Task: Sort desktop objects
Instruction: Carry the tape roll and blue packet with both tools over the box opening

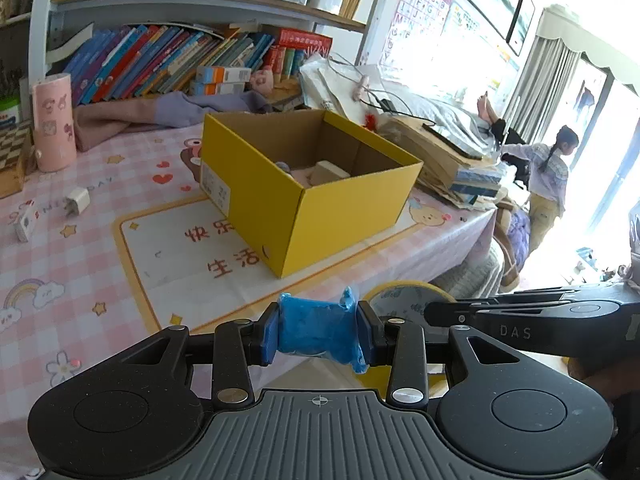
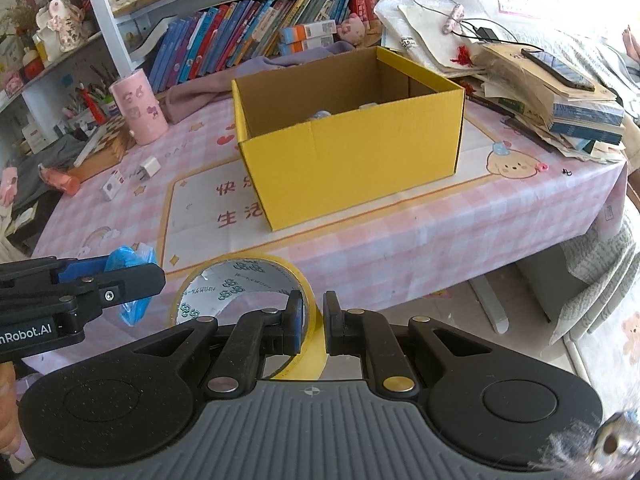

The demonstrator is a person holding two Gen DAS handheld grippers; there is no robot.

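- 2 grippers near yellow box (image 2: pixel 352 152), short of its front.
- Left gripper (image 1: pixel 318 334) pinching blue packet (image 1: pixel 318 330).
- Right gripper (image 2: pixel 313 320) clamped on tape roll (image 2: pixel 240 284) wall.

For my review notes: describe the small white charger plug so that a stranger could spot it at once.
Start at the open yellow box in the middle of the pink checked tablecloth. Between it and the tall pink cylinder lies the white charger plug. It is a plain cube with prongs, unlike the longer printed white block beside it.
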